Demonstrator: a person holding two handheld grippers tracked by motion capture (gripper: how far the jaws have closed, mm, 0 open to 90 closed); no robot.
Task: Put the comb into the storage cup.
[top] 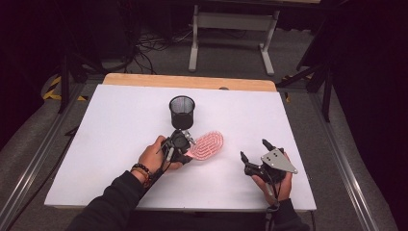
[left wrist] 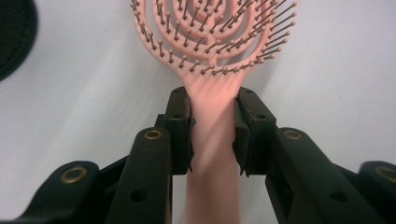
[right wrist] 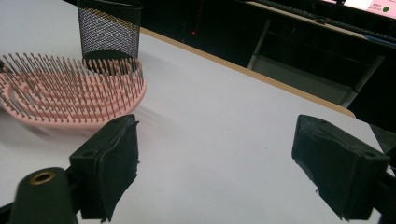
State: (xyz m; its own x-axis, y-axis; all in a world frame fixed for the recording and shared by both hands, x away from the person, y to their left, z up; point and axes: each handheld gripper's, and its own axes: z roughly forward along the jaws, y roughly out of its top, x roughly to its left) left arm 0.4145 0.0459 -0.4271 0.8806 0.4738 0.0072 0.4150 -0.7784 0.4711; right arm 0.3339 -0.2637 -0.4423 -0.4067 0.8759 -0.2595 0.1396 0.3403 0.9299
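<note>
Left gripper point(left wrist: 212, 135): we are clamping the brush point(top: 208, 144) handle; keeping it level.
Right gripper point(right wrist: 215, 163): we are holding its jaws open, empty.
Cup point(top: 182, 111): we are aiming handle-first.

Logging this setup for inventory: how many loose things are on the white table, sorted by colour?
Pink: 1, the hairbrush, clamped by its handle in the left gripper
Black: 1, the mesh cup
Total: 2
</note>
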